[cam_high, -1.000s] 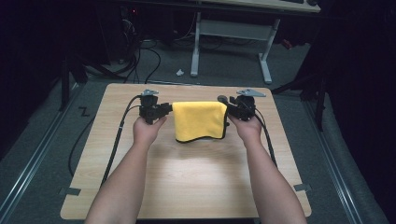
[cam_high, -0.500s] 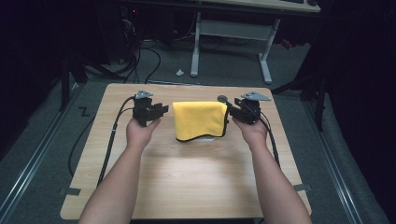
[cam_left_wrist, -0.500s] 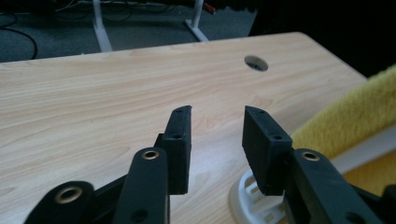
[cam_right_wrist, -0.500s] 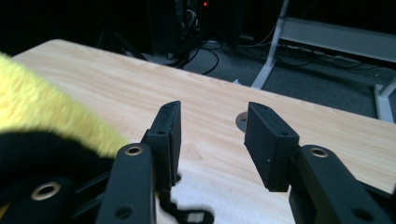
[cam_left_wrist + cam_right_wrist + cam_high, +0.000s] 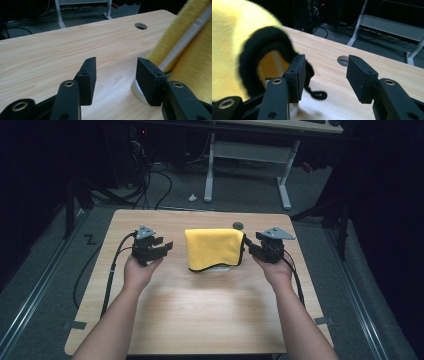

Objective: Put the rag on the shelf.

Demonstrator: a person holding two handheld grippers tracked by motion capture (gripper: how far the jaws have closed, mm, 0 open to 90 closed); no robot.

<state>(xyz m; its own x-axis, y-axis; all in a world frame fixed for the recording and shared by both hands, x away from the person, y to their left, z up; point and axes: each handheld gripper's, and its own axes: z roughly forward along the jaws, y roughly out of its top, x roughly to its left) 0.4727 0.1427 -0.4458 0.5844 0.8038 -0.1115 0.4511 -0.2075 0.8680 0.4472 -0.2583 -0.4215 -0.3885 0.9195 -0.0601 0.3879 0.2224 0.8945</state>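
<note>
The table, a light wood top with a round cable hole near its far edge, carries the cloth at centre, toward the far half. Compared with the earlier frames, both hands have drawn outward from the cloth: the left gripper, which sat against the cloth's left edge, now stands well clear of it, and the right gripper has backed off to just beside the right edge. Both sets of jaws have just been opening; they now stand released, with nothing between the pads. The cloth has stayed in place. It is yellow with a black hem, draped over a white object so that it forms a raised, rounded mound, the front edge hanging to the table top. In the left gripper view the cloth rises at the right, with a pale band running diagonally across it and the white base showing beneath. In the right gripper view the black hem curls open beside the left pad, and a small black loop lies on the wood.
</note>
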